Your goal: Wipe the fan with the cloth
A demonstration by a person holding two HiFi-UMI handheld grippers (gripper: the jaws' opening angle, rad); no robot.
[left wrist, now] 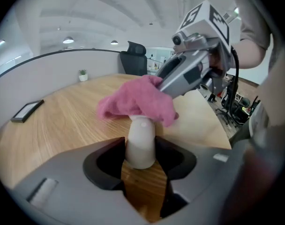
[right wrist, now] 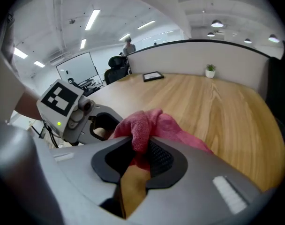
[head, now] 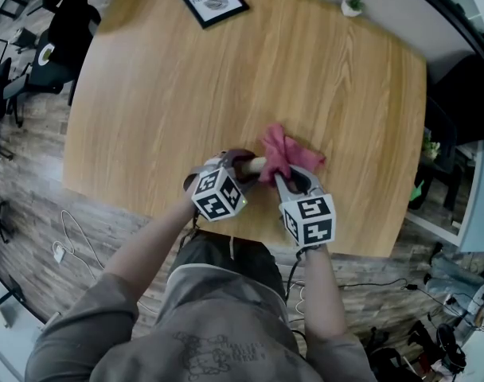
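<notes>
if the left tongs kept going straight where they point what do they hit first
The left tongs clamp the white fan handle. Straight ahead, the pink cloth draped over its far end likely comes first, with the right tongs gripping that cloth just beyond.

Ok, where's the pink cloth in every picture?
Head view: pink cloth near the table's front edge, middle.
Left gripper view: center, draped over the white fan.
Right gripper view: lower middle, pinched in the right gripper.
Shared landmark: the little potted plant by the table's far edge.
</notes>
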